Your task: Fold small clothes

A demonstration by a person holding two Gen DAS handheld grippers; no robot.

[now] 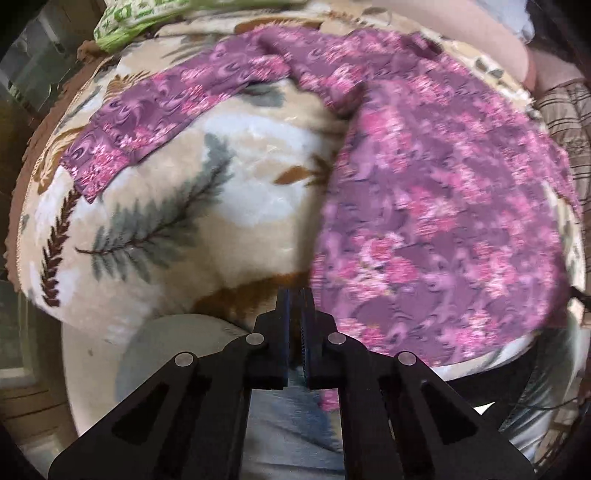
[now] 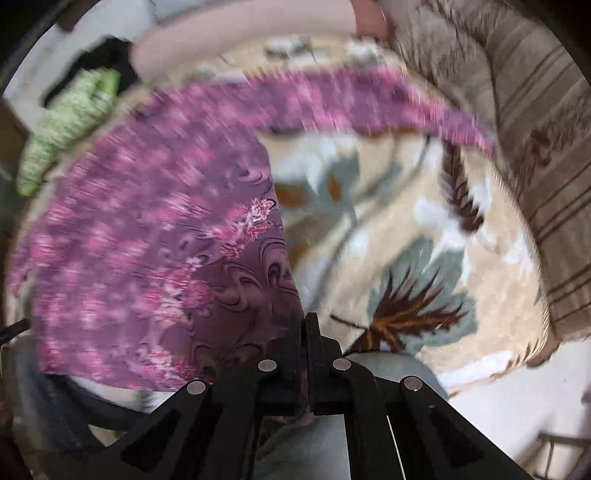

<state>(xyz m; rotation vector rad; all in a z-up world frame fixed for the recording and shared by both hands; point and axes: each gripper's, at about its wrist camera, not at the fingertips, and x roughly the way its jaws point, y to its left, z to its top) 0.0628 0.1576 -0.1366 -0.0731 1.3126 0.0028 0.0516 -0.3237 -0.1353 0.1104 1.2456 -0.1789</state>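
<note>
A purple garment with pink flowers (image 1: 436, 221) lies on a cream blanket with leaf prints (image 1: 207, 206). One sleeve (image 1: 155, 125) stretches out to the left. My left gripper (image 1: 295, 295) is shut at the garment's near left edge; a bit of purple cloth shows beside the fingers, and I cannot tell if cloth is pinched. In the right wrist view the garment (image 2: 147, 236) fills the left half, blurred. My right gripper (image 2: 304, 321) is shut on its near right hem, with cloth showing between the fingers.
A green patterned cloth (image 1: 125, 22) lies at the far edge and shows in the right wrist view (image 2: 66, 125). A brown striped cushion (image 2: 535, 129) rises at the right. A pink bolster (image 2: 240, 40) lies at the back. The blanket (image 2: 424, 229) ends close to the grippers.
</note>
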